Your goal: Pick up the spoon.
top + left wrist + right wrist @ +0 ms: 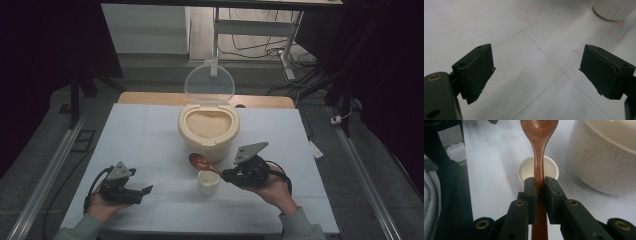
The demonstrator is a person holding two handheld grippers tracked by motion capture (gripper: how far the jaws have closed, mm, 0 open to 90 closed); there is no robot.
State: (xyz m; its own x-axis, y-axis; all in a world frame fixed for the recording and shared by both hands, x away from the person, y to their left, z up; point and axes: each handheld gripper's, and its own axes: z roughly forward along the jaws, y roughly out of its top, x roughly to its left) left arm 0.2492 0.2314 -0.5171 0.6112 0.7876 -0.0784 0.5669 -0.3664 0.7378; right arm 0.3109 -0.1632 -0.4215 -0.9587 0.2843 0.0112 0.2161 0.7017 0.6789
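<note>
**Wooden spoon clamped above the cup**

The right gripper [539, 185] pinches the wooden spoon [539, 150] by its handle, bowl pointing away toward the open rice container [208, 131], above the white cup [208, 182]. The spoon's tip is cut off. The left gripper [537, 72] rests with jaws spread, empty.

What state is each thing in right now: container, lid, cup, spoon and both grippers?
Rice container: open, filled with rice.
Lid: flipped up, standing upright.
Cup: upright, looks empty.
Wooden spoon: clamped by its handle, held over the cup.
Right gripper: shut on the wooden spoon.
Left gripper: open, holding nothing, over the table.
</note>
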